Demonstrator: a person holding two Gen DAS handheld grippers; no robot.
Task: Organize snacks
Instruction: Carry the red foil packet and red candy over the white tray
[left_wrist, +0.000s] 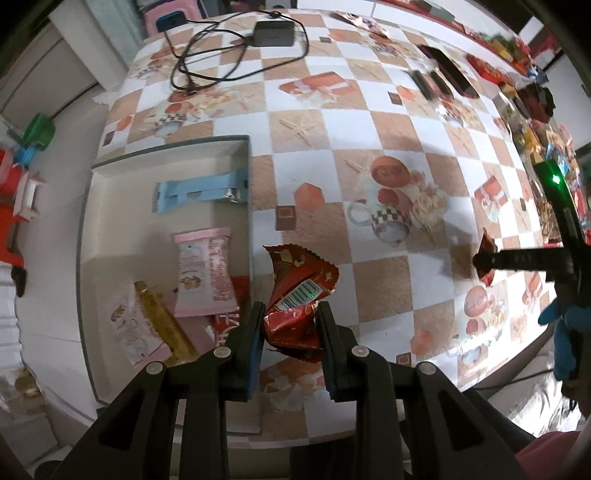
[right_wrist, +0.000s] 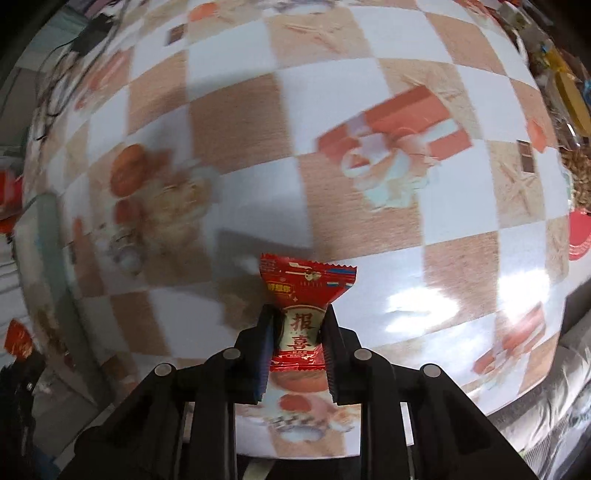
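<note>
The left gripper (left_wrist: 290, 325), pointing down, is clamped on a crumpled red packet (left_wrist: 299, 295) just right of the box (left_wrist: 250, 192) wall; the box lies to its left, holding three snacks. The right gripper (right_wrist: 297, 332) pinches a small red candy (right_wrist: 301, 314) by its middle, well off to the right, so the left is nearer the box.
</note>
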